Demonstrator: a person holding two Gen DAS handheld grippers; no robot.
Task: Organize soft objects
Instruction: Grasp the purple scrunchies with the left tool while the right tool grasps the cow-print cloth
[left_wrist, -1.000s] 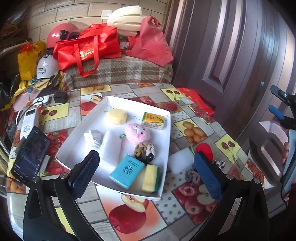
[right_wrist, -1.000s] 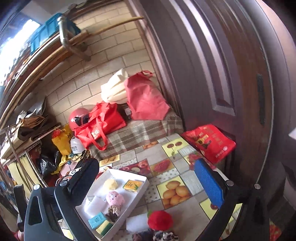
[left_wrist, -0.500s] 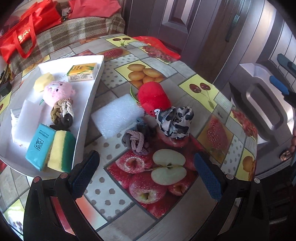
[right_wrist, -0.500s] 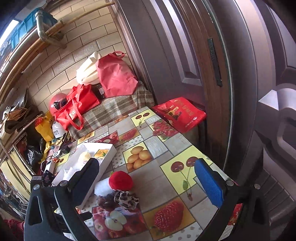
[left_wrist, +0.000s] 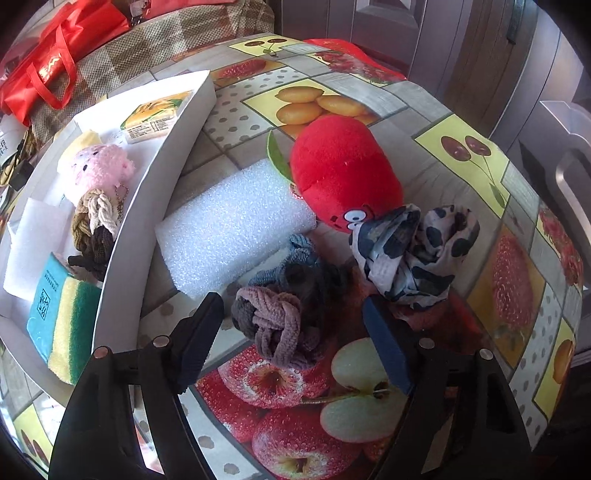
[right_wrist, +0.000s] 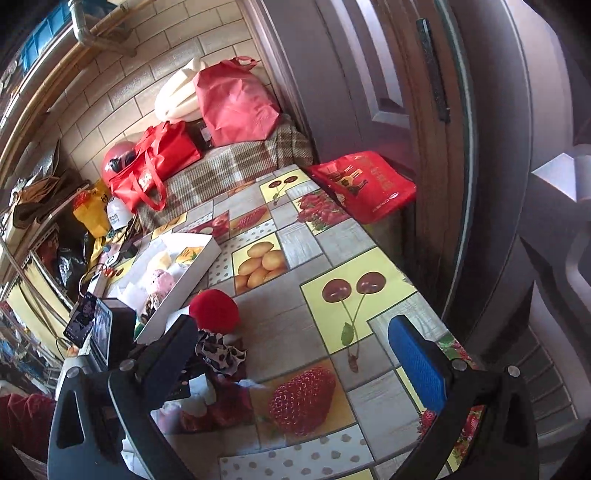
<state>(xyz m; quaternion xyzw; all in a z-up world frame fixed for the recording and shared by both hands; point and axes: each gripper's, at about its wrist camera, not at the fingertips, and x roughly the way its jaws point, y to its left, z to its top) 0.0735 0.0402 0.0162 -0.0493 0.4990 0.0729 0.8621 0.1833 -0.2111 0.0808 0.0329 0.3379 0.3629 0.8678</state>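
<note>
Surface (left_wrist: 436, 122): fruit-print cloth carrying everything, loose soft things bunched near its middle
Tray (left_wrist: 147, 206): white, at left, already holding a pink plush, braided knot, sponge and packets, so it looks like the sorting place
Foam (left_wrist: 232, 229): white block lying just beside the tray wall, not yet in
Plush (left_wrist: 340, 170): red, touching the foam's far corner
Scarf (left_wrist: 413, 254): spotted, crumpled against the plush
Scrunchie (left_wrist: 277, 325): braided, mauve-grey, between the left tongs (left_wrist: 295, 332), whose jaws are closing around it, pads not yet pressing
Right tongs (right_wrist: 295, 350): spread wide, nothing between, hovering aside

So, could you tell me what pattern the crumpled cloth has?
White with dark blue-black blotches, clearest in the left wrist view.
</note>
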